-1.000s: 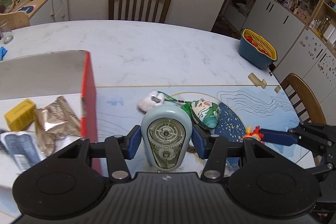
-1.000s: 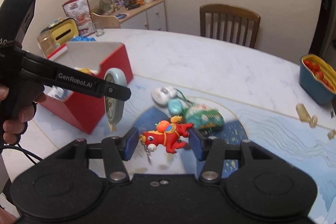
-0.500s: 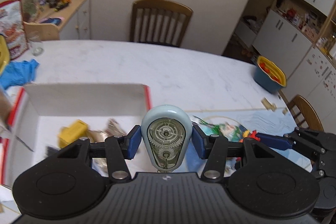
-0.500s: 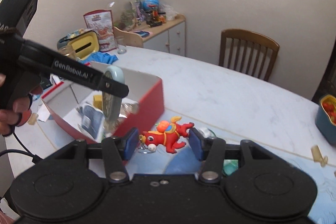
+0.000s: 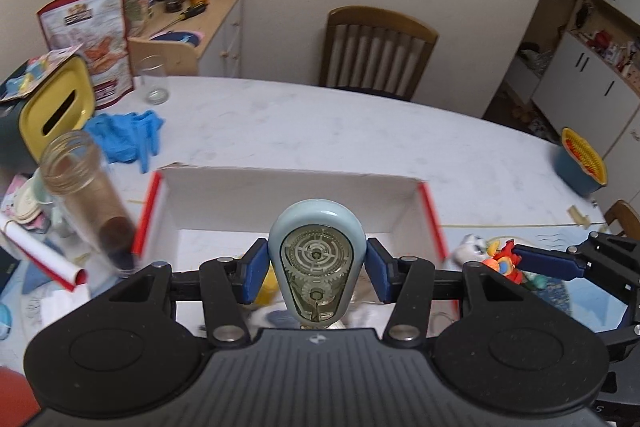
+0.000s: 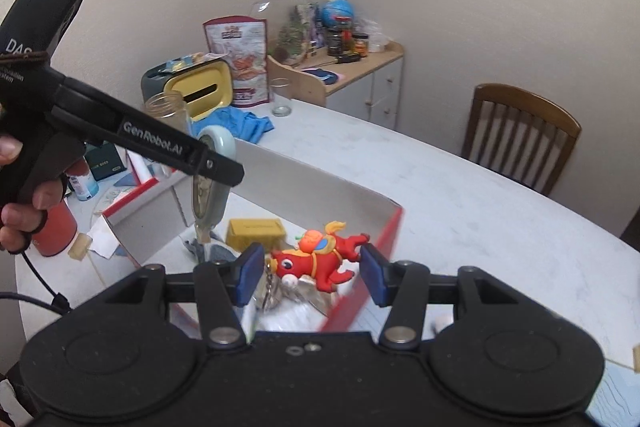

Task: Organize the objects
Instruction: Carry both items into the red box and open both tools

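White lettering "GenRobot.AI" runs along the black arm of the left tool (image 6: pixel 218 163), at nine o'clock; its handle shows "DAS". Other print is unreadable.

It was a home dining room: a white marble table (image 5: pixel 320 131), wooden chairs (image 5: pixel 378 53), white cupboards (image 5: pixel 592 67) and a cluttered wooden sideboard (image 6: pixel 352 67) stood there.
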`<state>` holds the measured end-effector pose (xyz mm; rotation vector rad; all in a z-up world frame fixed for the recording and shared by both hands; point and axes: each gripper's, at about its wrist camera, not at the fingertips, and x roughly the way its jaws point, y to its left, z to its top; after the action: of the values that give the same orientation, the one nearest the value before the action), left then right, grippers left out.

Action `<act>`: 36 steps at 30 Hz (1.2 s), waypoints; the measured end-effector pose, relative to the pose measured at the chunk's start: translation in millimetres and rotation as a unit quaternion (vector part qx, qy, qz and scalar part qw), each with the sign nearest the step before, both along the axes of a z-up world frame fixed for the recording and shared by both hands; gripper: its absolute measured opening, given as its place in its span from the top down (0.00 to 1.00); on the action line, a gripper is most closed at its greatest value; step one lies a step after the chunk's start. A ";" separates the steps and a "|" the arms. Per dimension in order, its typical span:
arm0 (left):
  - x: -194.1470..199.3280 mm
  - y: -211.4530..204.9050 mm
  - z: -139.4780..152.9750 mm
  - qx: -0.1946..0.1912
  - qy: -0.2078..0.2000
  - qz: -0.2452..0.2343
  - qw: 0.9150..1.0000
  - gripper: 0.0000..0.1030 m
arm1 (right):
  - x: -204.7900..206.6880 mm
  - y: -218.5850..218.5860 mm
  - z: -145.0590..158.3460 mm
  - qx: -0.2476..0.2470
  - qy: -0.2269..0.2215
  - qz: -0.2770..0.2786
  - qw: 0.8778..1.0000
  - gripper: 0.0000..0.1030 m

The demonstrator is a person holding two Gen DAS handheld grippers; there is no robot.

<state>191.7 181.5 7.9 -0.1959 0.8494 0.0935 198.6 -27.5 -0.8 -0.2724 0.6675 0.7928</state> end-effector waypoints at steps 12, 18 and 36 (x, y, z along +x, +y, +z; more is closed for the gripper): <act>11.6 34.0 -44.0 0.064 0.056 0.015 0.996 0.50 | 11.6 59.5 -53.1 -0.076 0.017 0.000 0.997 0.51; 25.5 36.8 -67.1 0.075 0.091 0.008 0.993 0.50 | 18.0 69.6 -71.6 -0.099 0.038 0.003 0.994 0.51; 59.3 47.8 -102.4 0.057 0.131 -0.009 0.990 0.50 | 18.4 92.0 -94.2 -0.129 0.055 0.010 0.990 0.49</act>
<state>251.0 229.3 -94.5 -0.0686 1.1043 0.1525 217.0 64.4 -95.1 -0.4729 0.8747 0.7444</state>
